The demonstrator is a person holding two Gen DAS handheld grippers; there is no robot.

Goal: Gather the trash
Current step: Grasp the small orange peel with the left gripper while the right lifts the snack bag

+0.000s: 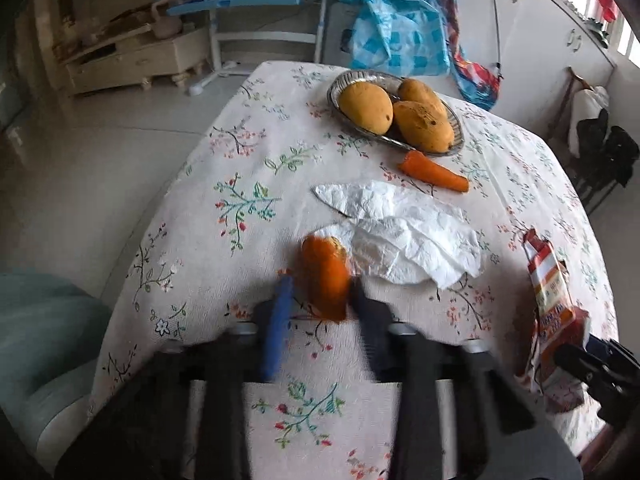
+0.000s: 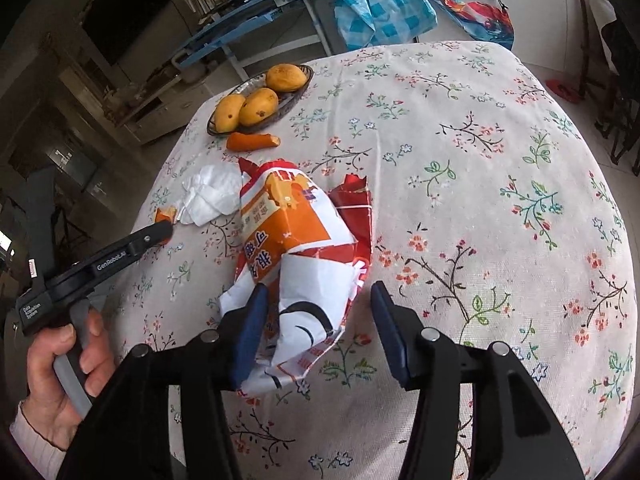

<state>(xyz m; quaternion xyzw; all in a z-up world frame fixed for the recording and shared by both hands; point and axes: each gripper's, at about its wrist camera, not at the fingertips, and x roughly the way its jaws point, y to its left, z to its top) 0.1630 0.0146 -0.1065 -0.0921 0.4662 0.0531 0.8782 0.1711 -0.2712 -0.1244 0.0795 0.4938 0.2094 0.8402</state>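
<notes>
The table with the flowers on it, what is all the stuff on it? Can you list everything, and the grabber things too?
table: one, white cloth with a flower print, fills both views
dish: one, silvery, far side of the table
mangoes: three, yellow-orange, in the dish
long carrot piece: one, orange, on the cloth just in front of the dish
tissue: crumpled white paper, middle of the table
carrot stub: one, orange, beside the tissue, between the left gripper's fingers
snack bag: one, torn, orange, red and white, near edge of the table
left gripper: shut on the carrot stub
right gripper: open, the snack bag's end between its fingers
hand: one, holding the left gripper's handle
</notes>
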